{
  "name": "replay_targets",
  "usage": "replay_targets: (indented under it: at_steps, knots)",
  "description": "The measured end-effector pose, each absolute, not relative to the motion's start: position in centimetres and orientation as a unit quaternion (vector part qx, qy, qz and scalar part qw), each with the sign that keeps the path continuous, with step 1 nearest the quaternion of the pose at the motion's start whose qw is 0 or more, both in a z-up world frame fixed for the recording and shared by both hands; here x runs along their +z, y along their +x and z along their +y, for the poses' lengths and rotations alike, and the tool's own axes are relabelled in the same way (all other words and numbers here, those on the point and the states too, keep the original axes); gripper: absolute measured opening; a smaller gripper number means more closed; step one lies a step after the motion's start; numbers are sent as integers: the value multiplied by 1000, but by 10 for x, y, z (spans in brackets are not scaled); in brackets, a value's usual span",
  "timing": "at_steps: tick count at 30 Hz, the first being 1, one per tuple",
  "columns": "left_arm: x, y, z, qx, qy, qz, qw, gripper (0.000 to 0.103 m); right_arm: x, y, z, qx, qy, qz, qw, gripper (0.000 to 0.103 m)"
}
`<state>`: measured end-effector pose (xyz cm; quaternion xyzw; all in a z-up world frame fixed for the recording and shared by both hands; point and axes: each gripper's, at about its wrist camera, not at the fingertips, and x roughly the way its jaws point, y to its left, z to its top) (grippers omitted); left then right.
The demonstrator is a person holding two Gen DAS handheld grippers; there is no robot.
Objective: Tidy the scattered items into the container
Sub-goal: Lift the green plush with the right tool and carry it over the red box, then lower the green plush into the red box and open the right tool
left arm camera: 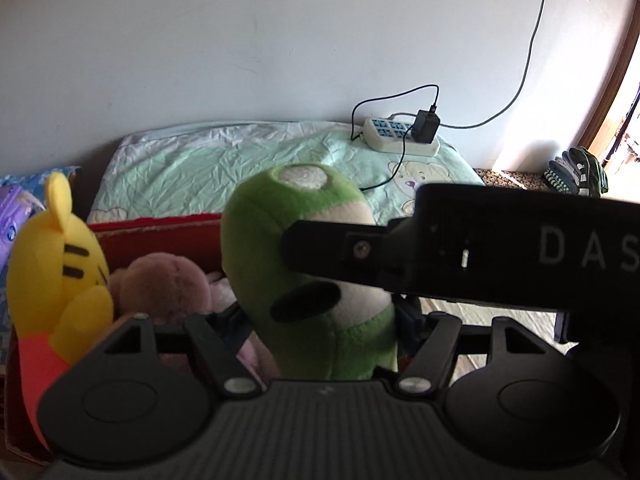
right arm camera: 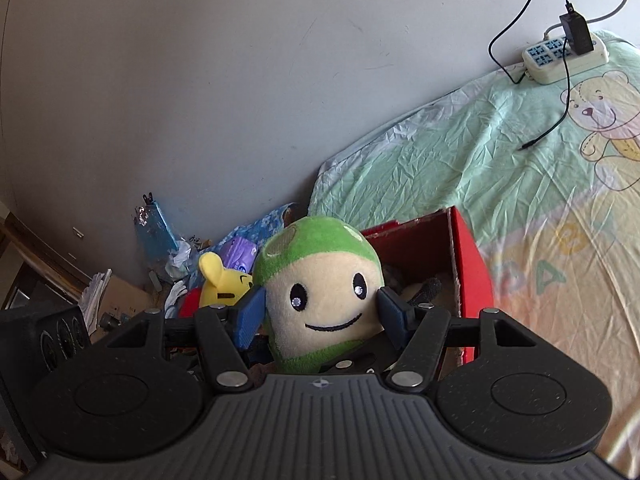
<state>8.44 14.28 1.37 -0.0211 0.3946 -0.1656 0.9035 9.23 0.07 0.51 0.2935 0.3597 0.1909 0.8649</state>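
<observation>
Pale grey wall rises behind a bed covered in a wrinkled mint sheet printed with cartoon bears. One red cardboard box sits on the bed at its near edge, just ahead of the right claw. That claw is closed on one green plush toy with a cream smiling face, its two blue pads pressing the toy's cheeks and holding it upright over the box's near side, face toward the camera. In the left wrist view the same green toy stands directly ahead of the left claw, whose fingertips are hidden behind it, so whether this claw is open or closed cannot be told. Left of that claw, one yellow plush toy with black stripes and one pink plush toy rest inside the box. Far ahead and to the right, against the wall, one white power strip lies on the bed with one black charger plugged in. Clutter fills the floor left of the bed.
</observation>
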Motion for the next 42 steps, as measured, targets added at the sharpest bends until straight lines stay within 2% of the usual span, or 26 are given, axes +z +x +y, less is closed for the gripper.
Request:
replay_targets:
  at_steps: [13,21,31,42]
  knots:
    - [-11,105,154,-226,-22,411,883,76,-13,98,19,110,275,362,884,65]
    - [-23,125,153,-240,-21,411,879,86,-14,107,24,75,243,356,899,64]
    - [-29,138,154,-251,-18,420,872,87,-20,125,26,64,247,379,890,65]
    - [-20,116,167,-267,-4,405,874,89,-18,113,31,68,222,389,891,69]
